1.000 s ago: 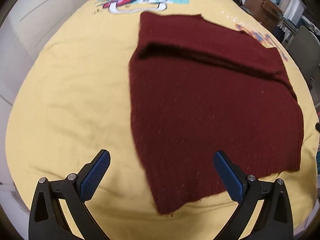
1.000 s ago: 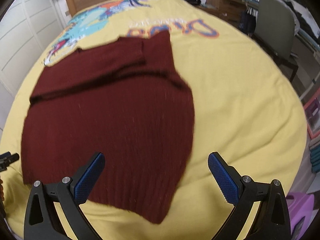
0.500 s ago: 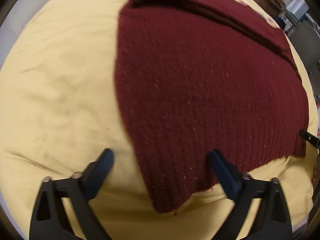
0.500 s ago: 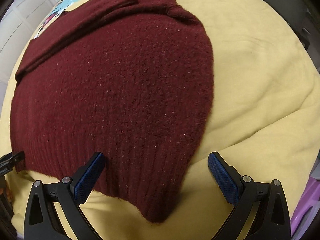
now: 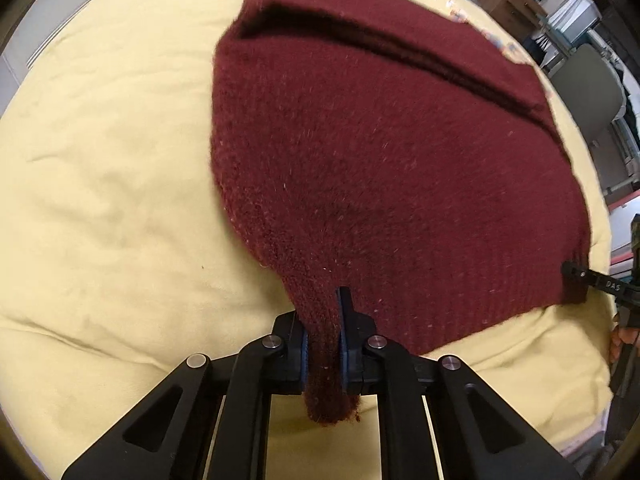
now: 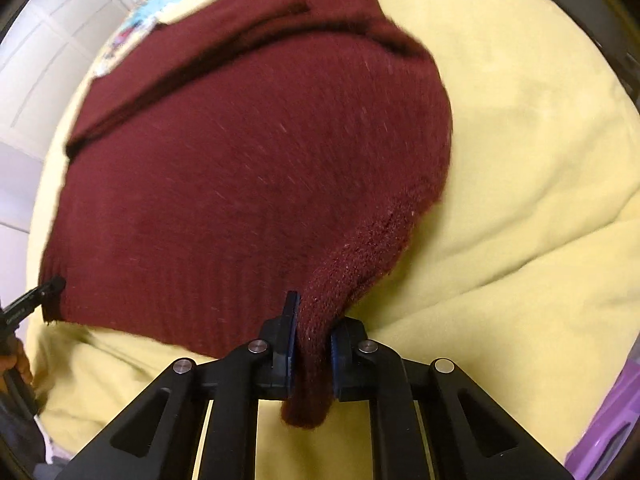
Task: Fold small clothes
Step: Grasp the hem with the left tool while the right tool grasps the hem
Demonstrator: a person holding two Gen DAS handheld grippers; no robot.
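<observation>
Both jaws have just snapped closed, left gripper [image 5: 322,344] and right gripper [image 6: 311,354] pinching the maroon sweater's [image 5: 380,160] hem corners on the yellow duvet [image 5: 100,160], sleeves already folded in, bottom fold still to come.

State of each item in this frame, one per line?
Sweater: partly folded, flat on the bed, near corners bunched and pinched.
Left gripper: just closed, shut on near left corner.
Right gripper: just closed, shut on near right corner.
Yellow bedspread: spread, lightly wrinkled.
</observation>
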